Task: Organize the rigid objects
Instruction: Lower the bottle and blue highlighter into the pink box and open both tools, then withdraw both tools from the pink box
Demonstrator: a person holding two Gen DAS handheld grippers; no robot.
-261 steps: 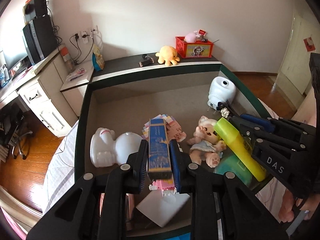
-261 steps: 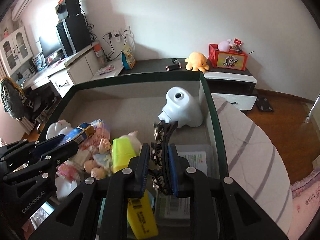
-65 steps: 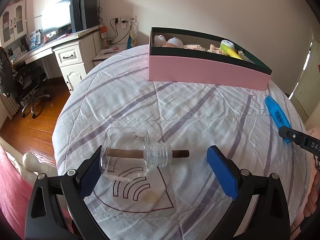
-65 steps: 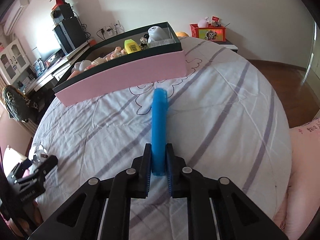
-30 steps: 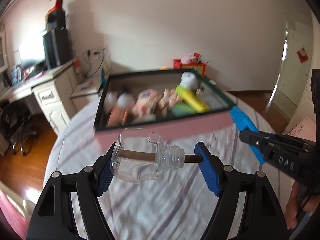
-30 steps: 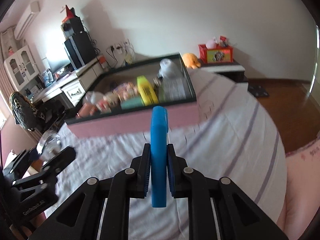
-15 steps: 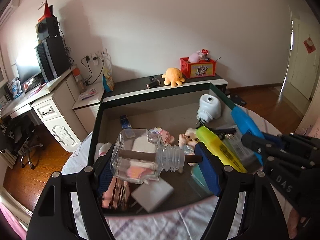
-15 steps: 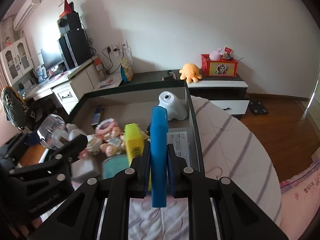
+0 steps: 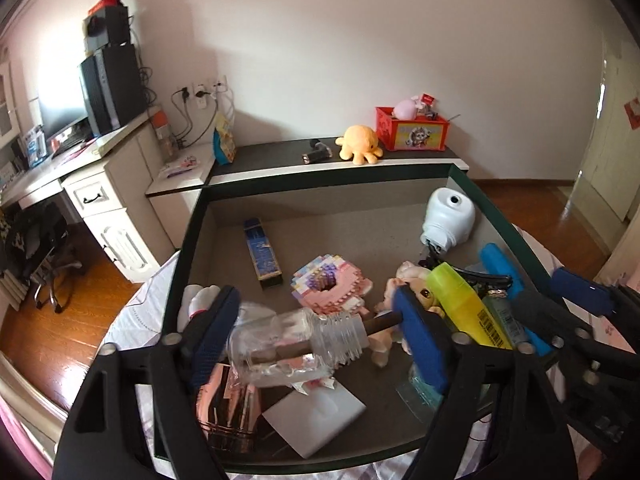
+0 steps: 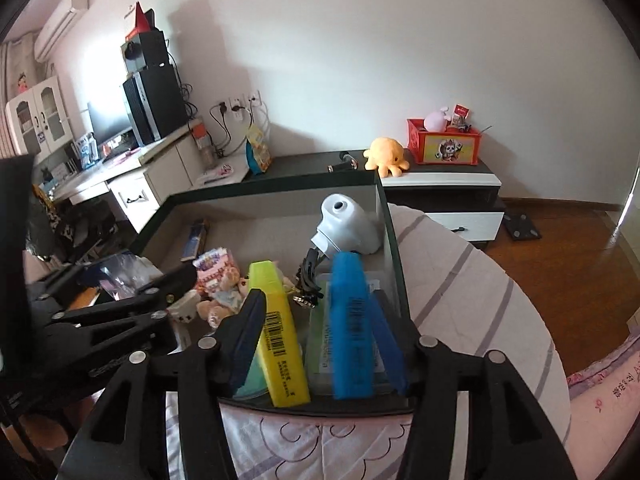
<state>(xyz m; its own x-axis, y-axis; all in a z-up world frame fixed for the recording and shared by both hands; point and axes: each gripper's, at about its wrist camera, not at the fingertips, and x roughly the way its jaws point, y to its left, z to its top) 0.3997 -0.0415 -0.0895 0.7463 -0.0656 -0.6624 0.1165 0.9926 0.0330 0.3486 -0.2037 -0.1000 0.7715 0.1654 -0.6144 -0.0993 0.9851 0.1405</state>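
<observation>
We see an orange plush octopus (image 9: 360,145) on the dark cabinet top (image 9: 272,156), a red box (image 9: 412,133) just right of it, a small black cylinder (image 9: 317,155) left.

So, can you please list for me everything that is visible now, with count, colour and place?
box: 1, dark green rim, on the bed
glass bottle: 1, clear, brown stick inside, between left jaws over the box
blue marker: 1, in box, between right jaws
yellow highlighter: 1, in box
white toy: 1, box's far corner
pink block model: 1, box middle
blue carton: 1, box's far side
orange plush: 1, on cabinet
red box: 1, on cabinet
left gripper: black, opening
right gripper: black, opening
</observation>
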